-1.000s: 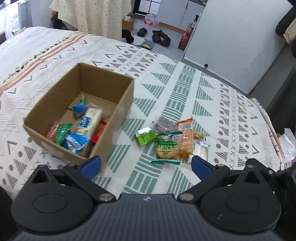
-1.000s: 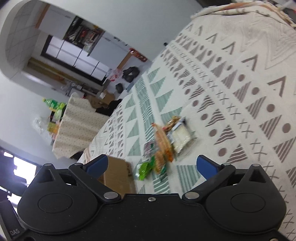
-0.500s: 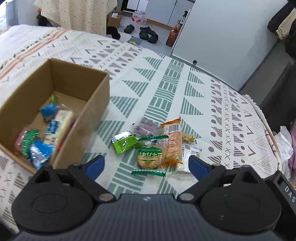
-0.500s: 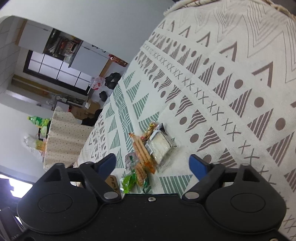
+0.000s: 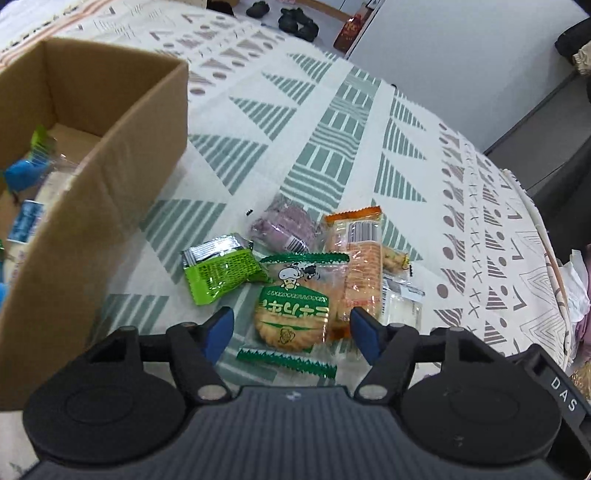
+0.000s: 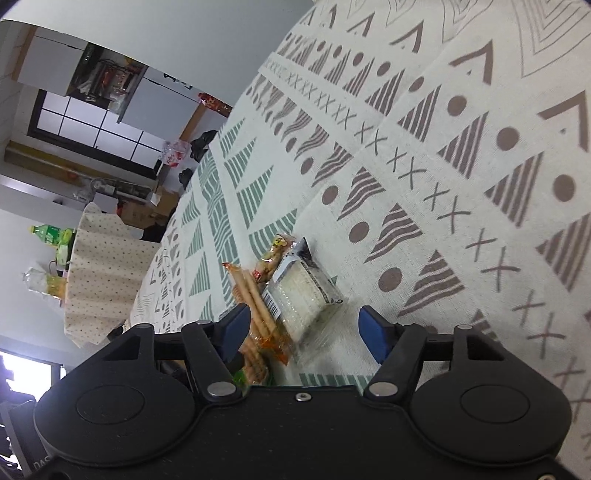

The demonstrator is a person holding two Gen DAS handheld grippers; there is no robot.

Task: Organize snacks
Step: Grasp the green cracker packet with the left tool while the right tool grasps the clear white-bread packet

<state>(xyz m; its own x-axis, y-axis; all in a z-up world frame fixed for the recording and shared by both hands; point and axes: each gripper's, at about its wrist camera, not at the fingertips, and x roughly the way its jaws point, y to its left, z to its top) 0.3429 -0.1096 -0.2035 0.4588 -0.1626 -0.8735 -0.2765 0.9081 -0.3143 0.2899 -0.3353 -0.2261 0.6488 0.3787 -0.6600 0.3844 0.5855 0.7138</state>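
Observation:
A heap of snack packets lies on the patterned bedspread. In the left wrist view my left gripper [image 5: 291, 328] hovers over a round cracker packet with green print [image 5: 293, 306]; its jaws are closing and the packet lies between them, the pads not pressing it. Beside it lie a bright green packet [image 5: 218, 271], a purple one [image 5: 284, 227] and an orange-wrapped packet [image 5: 360, 266]. In the right wrist view my right gripper [image 6: 303, 328] is also closing, with a clear packet of white wafers [image 6: 304, 295] between its jaws, untouched. The orange packet [image 6: 256, 299] lies by its left pad.
An open cardboard box [image 5: 118, 155] with several snacks inside stands left of the heap. A small peanut packet [image 6: 273, 254] lies behind the white one. Past the bed's far edge are shoes [image 5: 291, 18] on the floor and a draped table [image 6: 103, 269].
Both grippers have come down and closer to the heap, and both pairs of jaws have narrowed. The box has slid toward the left edge of the left wrist view.

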